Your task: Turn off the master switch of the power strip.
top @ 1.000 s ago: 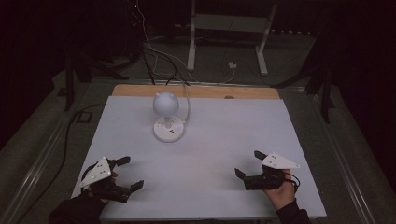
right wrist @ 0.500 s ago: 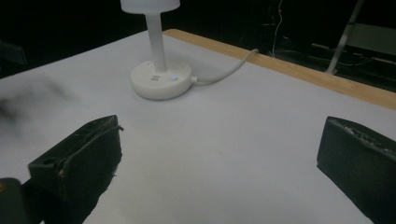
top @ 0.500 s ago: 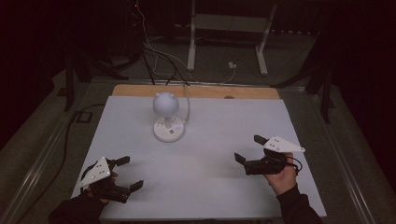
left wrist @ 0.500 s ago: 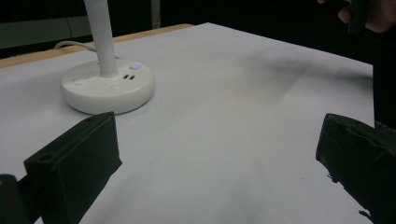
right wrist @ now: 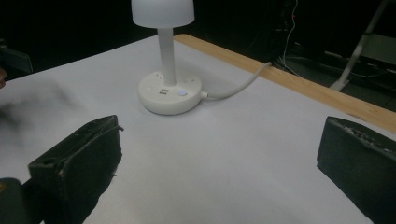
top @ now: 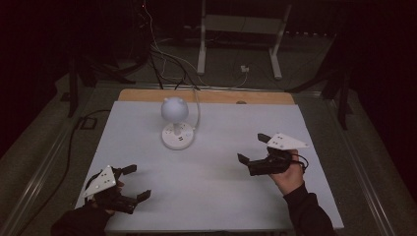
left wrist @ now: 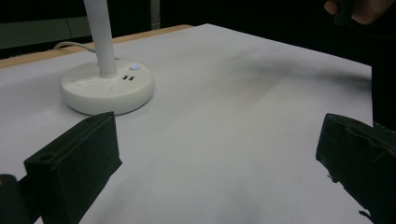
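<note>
High view: small white desk lamp [top: 175, 123] stands upright at the far-centre of the white table [top: 216, 196], cord trailing off the back into a dark room; left gripper [top: 133, 183] near corner, right gripper [top: 252, 148] mid-right, both wide open and empty. Left gripper view: round base [left wrist: 107, 87] looks rigid, smooth plastic, probably light and top-tippy. Right gripper view: thin stem [right wrist: 166, 49] fits the jaws best, cord [right wrist: 238, 86] may drag.

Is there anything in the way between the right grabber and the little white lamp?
No, nothing visible is in the way. Between the right gripper and the lamp there is just bare white table. The lamp's cord runs off the far side, away from the gripper.
</note>
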Tool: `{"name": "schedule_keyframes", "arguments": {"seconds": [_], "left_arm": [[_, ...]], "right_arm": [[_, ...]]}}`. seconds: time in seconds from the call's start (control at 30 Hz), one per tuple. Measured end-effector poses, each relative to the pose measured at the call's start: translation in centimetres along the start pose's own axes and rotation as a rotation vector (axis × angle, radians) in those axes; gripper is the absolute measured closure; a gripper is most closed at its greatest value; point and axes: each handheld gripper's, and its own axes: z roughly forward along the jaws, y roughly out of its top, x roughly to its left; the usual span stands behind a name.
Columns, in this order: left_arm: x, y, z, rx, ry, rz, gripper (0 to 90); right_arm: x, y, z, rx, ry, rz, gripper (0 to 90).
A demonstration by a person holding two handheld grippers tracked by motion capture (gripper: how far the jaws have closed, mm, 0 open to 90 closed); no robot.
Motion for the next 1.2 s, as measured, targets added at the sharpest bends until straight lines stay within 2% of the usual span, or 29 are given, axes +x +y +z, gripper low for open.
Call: {"name": "schedule_keyframes", "arguments": {"seconds": [0.3, 0.33, 0.37, 0.4, 0.7, 1.2], "left_arm": [[0.0, 0.0, 0.0, -0.006, 0.000, -0.001, 0.2], [0.0, 0.0, 0.0, -0.008, -0.001, -0.002, 0.2], [0.0, 0.0, -0.1, -0.008, -0.001, -0.003, 0.2], [0.0, 0.0, -0.1, -0.008, -0.001, -0.002, 0.2], [0.0, 0.1, -0.1, -0.011, -0.002, 0.001, 0.2], [0.0, 0.1, -0.1, -0.017, -0.005, -0.002, 0.2]], "right_arm": [[0.9, 0.9, 2.5, 0.003, 0.049, -0.021, 0.0], [1.1, 1.1, 3.2, 0.008, 0.062, -0.025, 0.0], [1.1, 1.1, 3.2, 0.008, 0.062, -0.025, 0.0], [1.4, 1.3, 4.0, 0.005, 0.074, -0.028, 0.0], [2.0, 2.0, 7.1, 0.008, 0.126, -0.031, 0.0], [2.9, 2.6, 11.5, 0.032, 0.165, -0.045, 0.0]]}}
